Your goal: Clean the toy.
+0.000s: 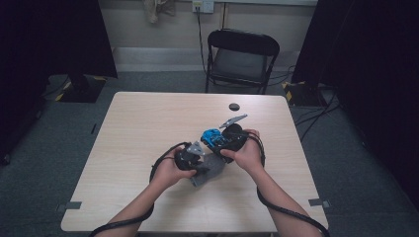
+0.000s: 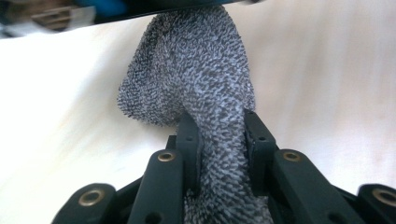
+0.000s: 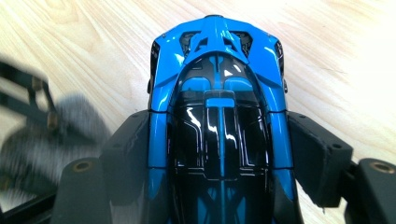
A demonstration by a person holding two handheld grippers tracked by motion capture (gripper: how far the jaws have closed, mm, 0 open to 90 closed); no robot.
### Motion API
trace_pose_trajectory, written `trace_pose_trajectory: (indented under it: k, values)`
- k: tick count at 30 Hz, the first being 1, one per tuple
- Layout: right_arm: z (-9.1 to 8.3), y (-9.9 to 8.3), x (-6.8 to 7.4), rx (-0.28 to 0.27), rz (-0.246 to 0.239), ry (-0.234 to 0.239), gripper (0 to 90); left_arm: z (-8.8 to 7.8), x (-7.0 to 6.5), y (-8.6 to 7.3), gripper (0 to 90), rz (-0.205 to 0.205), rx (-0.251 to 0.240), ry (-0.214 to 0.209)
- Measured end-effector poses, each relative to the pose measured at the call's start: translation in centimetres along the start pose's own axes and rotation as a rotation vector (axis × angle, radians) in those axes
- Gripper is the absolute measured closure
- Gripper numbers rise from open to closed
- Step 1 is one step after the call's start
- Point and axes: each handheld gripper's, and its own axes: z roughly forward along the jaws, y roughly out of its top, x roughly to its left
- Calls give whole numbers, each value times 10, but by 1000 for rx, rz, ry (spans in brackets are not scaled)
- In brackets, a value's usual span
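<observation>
My left tool (image 2: 217, 140) pinches a soft, floppy grey cloth (image 2: 196, 79) low over the tabletop (image 1: 148, 123); my right tool (image 3: 219, 154) clamps a glossy blue toy car (image 3: 219, 93) by its sides, rigid and probably slippery, just beside it

Hidden, cropped and blurred parts

The cloth (image 2: 196, 74) runs off the bottom of the left gripper view, and its top end is covered by a dark blurred edge. In the right gripper view the car (image 3: 219, 116) is cut off at the bottom, its rear out of frame, while the grey cloth and the other gripper (image 3: 32, 107) at the left are smeared by blur. In the high view the small dark disc (image 1: 234, 106) is too small to identify.
</observation>
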Motion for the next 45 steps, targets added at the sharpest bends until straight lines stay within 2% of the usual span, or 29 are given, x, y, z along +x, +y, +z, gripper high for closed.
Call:
trace_pose_trajectory:
  k: [2, 4, 9, 16, 18, 24, 26, 31, 33, 35, 45]
  values:
    - [-2, 0, -1, -3, 0, 1, 286, -5, 11, -1, 728, -17, 14, 34]
    - [-3, 1, 0, -1, -3, 2, 286, -10, 25, -4, 728, -66, 7, 82]
    - [-6, 2, 4, -6, -20, 16, 286, -18, 46, -11, 729, -124, 11, 156]
    - [-7, 3, 9, -8, -36, 27, 286, -23, 59, -16, 729, -157, -7, 220]
    - [-6, 2, 11, -3, -42, 33, 286, -22, 58, -15, 729, -162, -25, 211]
    - [0, 2, 17, -2, -51, 45, 286, -17, 45, -5, 729, -116, -58, 168]
    - [3, 2, 19, 5, -50, 39, 286, -17, 42, -3, 729, -98, -53, 167]
    - [4, 3, 19, 6, -53, 39, 286, -17, 39, -3, 729, -84, -58, 153]
    - [3, 4, 19, 0, -47, 33, 286, -17, 37, -4, 729, -95, -70, 128]
    - [3, 5, 17, -2, -43, 30, 286, -15, 34, -4, 729, -90, -77, 111]
    - [8, 9, 16, 0, -32, 21, 286, -3, 9, 4, 729, -28, -84, 37]
